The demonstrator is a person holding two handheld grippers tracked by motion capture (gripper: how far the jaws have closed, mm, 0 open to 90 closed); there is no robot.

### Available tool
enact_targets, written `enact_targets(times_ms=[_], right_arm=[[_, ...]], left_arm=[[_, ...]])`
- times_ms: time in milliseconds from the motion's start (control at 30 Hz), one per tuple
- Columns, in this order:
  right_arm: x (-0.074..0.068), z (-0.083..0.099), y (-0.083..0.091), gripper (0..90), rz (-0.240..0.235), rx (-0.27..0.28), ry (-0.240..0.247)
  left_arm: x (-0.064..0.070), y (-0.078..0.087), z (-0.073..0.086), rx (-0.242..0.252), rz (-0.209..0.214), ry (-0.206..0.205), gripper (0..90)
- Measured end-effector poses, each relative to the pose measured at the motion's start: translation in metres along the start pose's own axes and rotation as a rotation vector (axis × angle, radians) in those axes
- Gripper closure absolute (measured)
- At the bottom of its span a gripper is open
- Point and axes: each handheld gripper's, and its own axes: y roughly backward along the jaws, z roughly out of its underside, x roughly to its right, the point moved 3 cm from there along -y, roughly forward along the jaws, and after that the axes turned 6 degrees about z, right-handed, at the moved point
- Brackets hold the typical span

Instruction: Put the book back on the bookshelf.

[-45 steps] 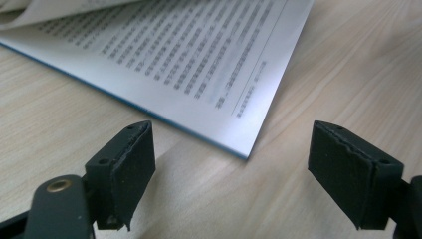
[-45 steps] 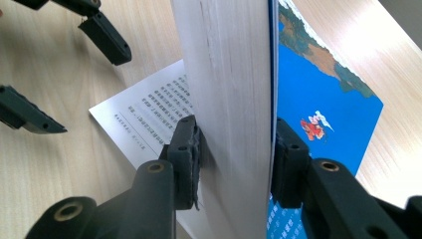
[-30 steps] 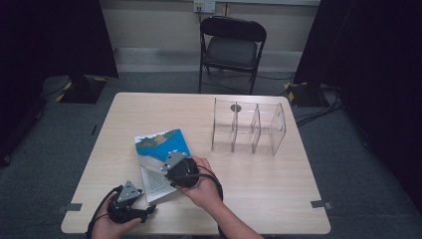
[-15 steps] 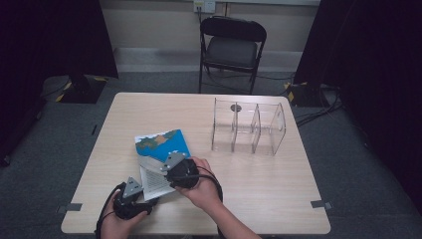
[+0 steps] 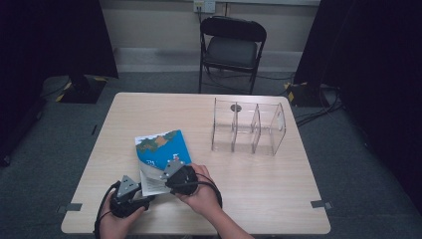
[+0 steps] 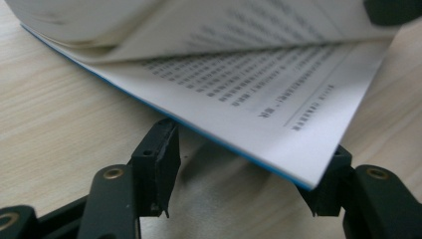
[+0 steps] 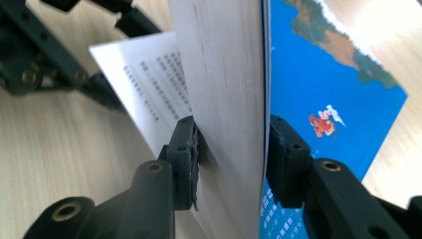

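Since 1 s ago the left gripper (image 5: 130,191) has come closer under the book's near corner, and the pages are lifted more. Right gripper (image 7: 230,149) is closed on a thick bunch of pages plus the blue cover, holding them up. Left gripper's jaws are wide apart, w/ the bottom page between them, not pinched. Book (image 5: 160,160) lies on table (image 5: 278,184) at front-left, well apart from the clear organizer (image 5: 248,127).
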Motion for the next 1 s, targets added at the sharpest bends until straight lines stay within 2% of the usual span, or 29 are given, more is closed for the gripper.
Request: enact_targets(times_ms=[67,133,267,367,400,433,467,500,533,567,600,633,667,700,833,933,1000], right_arm=[[-0.005,0.005,-0.004,60.9,-0.002,-0.002,0.009],[-0.011,0.011,-0.009,60.1,-0.003,-0.014,0.022],[-0.015,0.017,-0.010,58.8,0.011,0.022,0.013],[-0.018,0.022,-0.012,53.5,-0.002,0.045,0.001],[-0.020,0.023,-0.014,50.3,-0.002,0.055,0.017],[-0.022,0.024,-0.015,44.9,-0.010,0.056,0.019],[-0.023,0.026,-0.016,43.6,-0.041,0.065,-0.023],[-0.023,0.030,-0.016,42.9,-0.040,0.095,-0.046],[-0.023,0.030,-0.016,42.9,-0.040,0.095,-0.046],[-0.022,0.035,-0.016,35.7,-0.039,0.105,-0.046],[-0.021,0.038,-0.016,31.5,-0.026,0.092,-0.025],[-0.020,0.041,-0.017,29.8,-0.027,0.104,-0.017],[-0.020,0.041,-0.017,29.8,-0.027,0.104,-0.017],[-0.021,0.046,-0.017,29.1,-0.032,0.152,-0.017],[-0.021,0.049,-0.018,27.4,-0.014,0.160,-0.016],[-0.023,0.048,-0.024,17.4,0.023,0.138,0.050],[-0.026,0.049,-0.027,17.2,0.061,0.140,0.080]], left_arm=[[-0.002,-0.001,0.001,0.014,0.011,0.024,41.6],[-0.003,-0.002,0.002,0.015,0.018,0.031,41.5],[-0.002,-0.005,0.003,-0.001,0.015,0.020,41.5],[-0.002,-0.006,0.002,-0.007,0.014,0.018,41.5],[-0.002,-0.007,0.002,-0.010,0.015,0.020,41.5],[-0.001,-0.007,0.003,-0.028,0.009,0.004,41.5],[0.000,-0.007,0.003,-0.030,0.002,-0.002,42.0],[0.000,-0.007,0.003,-0.028,0.004,-0.001,41.9],[0.000,-0.007,0.003,-0.028,0.004,-0.001,41.9],[0.000,-0.007,0.003,-0.029,0.003,-0.004,41.9],[0.000,-0.007,0.003,-0.028,0.004,-0.002,41.9],[0.000,-0.007,0.003,-0.030,0.002,-0.006,41.9],[0.000,-0.007,0.003,-0.030,0.002,-0.006,41.9],[0.000,-0.007,0.003,-0.028,0.002,-0.003,41.9],[-0.001,-0.007,0.003,-0.028,0.008,0.011,41.9],[-0.001,-0.006,0.002,-0.028,0.013,0.015,42.1],[-0.001,-0.004,0.001,-0.016,0.027,0.028,42.5]])
